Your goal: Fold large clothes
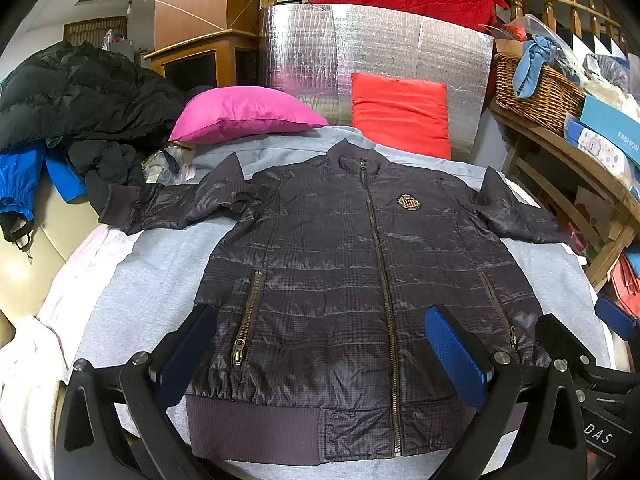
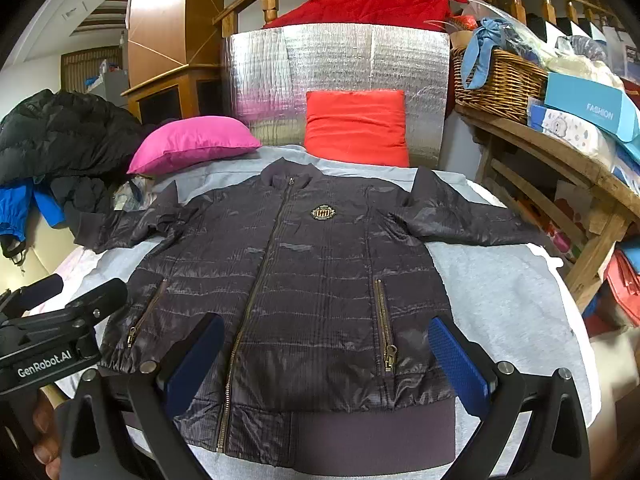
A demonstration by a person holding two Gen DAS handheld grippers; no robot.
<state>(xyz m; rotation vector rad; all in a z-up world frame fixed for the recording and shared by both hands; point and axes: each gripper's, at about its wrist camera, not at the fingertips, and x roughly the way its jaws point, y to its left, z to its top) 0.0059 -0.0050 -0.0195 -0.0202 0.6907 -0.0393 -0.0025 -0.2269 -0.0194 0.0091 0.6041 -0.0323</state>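
Hovering over hem: left gripper (image 1: 320, 360) and right gripper (image 2: 332, 364), both wide open, empty. Jacket (image 1: 360, 260) lies flat, zipped, on grey blanket (image 2: 500, 300). Risk: slick shell slipping, sleeves bunching mid-fold.

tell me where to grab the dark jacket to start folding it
Probably take the dark jacket by a sleeve cuff, coming in from the outer side: it lies flat, zipped, front up, with both sleeves spread out. Both the left gripper and right gripper are open near the hem.
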